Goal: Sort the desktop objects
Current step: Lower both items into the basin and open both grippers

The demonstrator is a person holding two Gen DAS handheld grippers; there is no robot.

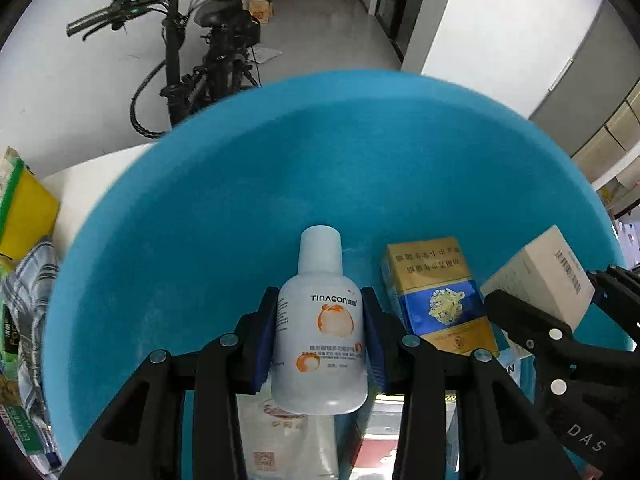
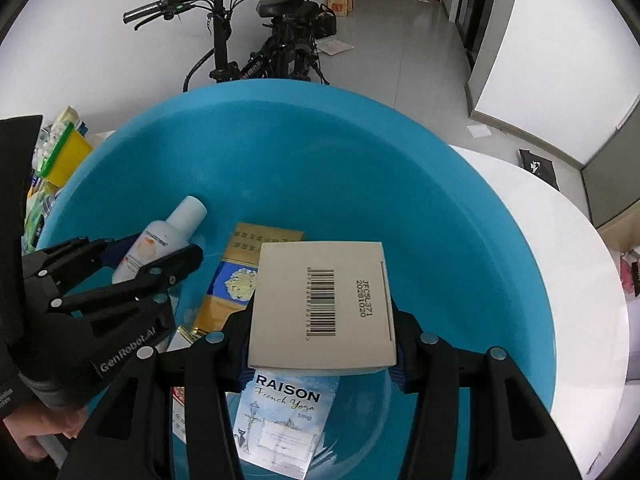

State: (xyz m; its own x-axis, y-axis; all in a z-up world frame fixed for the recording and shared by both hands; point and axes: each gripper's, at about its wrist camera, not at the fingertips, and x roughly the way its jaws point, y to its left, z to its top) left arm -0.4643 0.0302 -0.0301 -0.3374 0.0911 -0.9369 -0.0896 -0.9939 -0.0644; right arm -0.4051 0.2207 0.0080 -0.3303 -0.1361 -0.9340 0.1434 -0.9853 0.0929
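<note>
My left gripper (image 1: 322, 328) is shut on a white TINACON bottle (image 1: 320, 336) and holds it over the blue basin (image 1: 200, 200). My right gripper (image 2: 322, 320) is shut on a beige barcode box (image 2: 320, 304) and holds it over the same basin (image 2: 440, 200). Each gripper shows in the other view: the left gripper (image 2: 156, 256) with the bottle (image 2: 160, 240), the right gripper (image 1: 560, 304) with the box (image 1: 540, 276). A gold and blue carton (image 1: 436, 292) lies in the basin, also in the right wrist view (image 2: 236, 280). A RAISON packet (image 2: 284, 420) lies under the box.
The basin stands on a white round table (image 2: 580, 260). A yellow packet (image 1: 24, 216), a checked cloth (image 1: 32, 280) and other packets lie left of the basin. A bicycle (image 1: 208, 52) stands by the wall behind. More flat packets (image 1: 280, 440) lie in the basin bottom.
</note>
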